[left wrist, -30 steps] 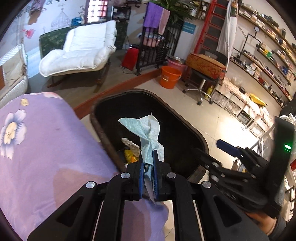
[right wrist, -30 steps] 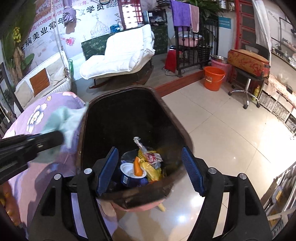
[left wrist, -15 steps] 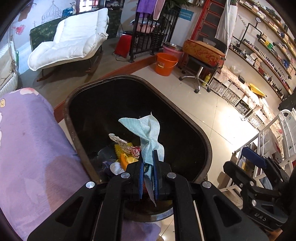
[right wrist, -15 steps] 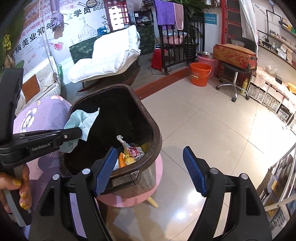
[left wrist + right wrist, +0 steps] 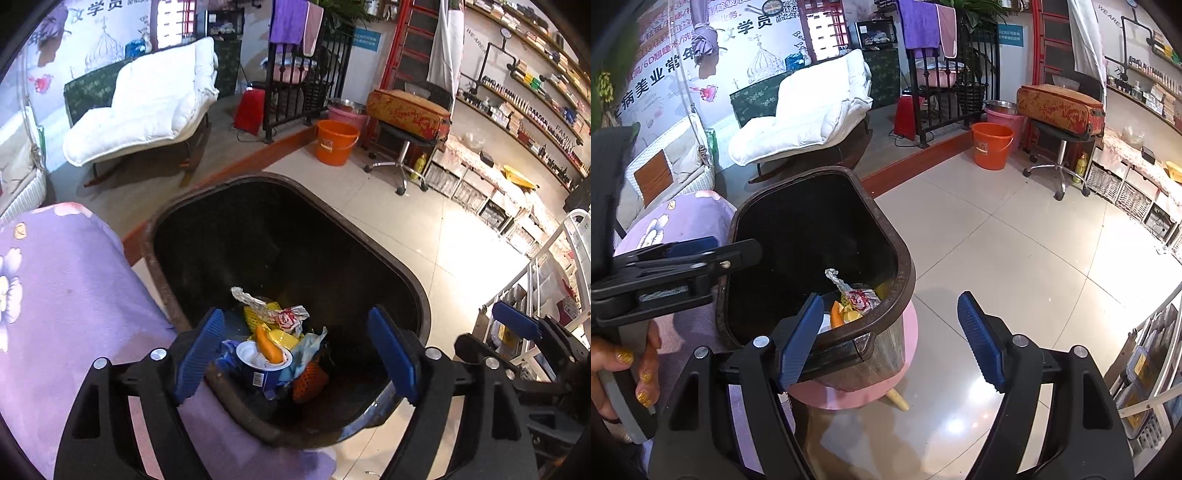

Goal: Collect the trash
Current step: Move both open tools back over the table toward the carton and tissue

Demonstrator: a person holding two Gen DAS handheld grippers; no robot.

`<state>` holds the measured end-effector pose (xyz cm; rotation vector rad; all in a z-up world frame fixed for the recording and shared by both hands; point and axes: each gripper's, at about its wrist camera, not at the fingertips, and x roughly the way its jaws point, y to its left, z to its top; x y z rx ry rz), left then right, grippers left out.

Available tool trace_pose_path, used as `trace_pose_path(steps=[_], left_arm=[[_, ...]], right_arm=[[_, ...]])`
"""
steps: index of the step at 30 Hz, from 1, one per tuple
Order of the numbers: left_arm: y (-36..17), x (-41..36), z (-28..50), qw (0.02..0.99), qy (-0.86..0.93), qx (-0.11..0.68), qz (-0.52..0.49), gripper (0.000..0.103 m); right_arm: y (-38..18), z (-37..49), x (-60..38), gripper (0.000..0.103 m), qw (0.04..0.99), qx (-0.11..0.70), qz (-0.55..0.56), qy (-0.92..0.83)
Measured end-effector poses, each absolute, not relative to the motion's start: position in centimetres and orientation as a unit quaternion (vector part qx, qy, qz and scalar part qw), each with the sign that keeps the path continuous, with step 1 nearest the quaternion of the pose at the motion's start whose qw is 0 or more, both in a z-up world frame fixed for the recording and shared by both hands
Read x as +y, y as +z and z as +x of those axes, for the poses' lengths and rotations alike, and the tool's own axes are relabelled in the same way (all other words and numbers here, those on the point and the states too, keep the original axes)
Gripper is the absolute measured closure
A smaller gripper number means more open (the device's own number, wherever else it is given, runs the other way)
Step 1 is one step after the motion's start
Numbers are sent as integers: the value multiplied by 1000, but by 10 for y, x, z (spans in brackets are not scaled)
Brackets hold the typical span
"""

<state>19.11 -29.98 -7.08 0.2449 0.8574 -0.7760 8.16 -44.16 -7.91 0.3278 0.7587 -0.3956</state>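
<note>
Left gripper (image 5: 295, 350) opening, empty, above trash bin (image 5: 406, 269); tissue (image 5: 306, 345) already inside; right gripper (image 5: 890, 339) released, nothing held

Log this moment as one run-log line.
step: drop tissue | left gripper: fingers opening, nothing between them, above bin | tissue: lying in bin beside cup | right gripper: open, empty

bin (image 5: 413, 280) dark brown | cloth (image 5: 66, 295) purple, floral | bucket (image 5: 336, 142) orange | stool (image 5: 908, 332) pink
</note>
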Motion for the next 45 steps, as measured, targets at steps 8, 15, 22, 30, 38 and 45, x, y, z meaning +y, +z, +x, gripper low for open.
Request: trace_pose_path(steps=[8, 15, 22, 30, 38, 45], left_arm=[[-59, -269, 179, 845, -350, 389, 109, 19], [-50, -230, 163, 864, -327, 366, 109, 17], [-47, -172, 154, 879, -288, 363, 112, 17], [-43, -85, 162, 889, -230, 385, 89, 17], [-32, 1, 170, 885, -194, 410, 106, 17], [-28, 82, 194, 874, -147, 428, 177, 17]], right_arm=[[-76, 89, -428, 27, 900, 368, 154, -174], [-66, 100, -407, 27, 907, 367, 140, -149], [-57, 116, -371, 27, 915, 369, 127, -100], [-47, 143, -304, 27, 921, 375, 101, -13], [-36, 166, -227, 27, 916, 384, 78, 88], [-26, 180, -163, 27, 905, 388, 50, 165]])
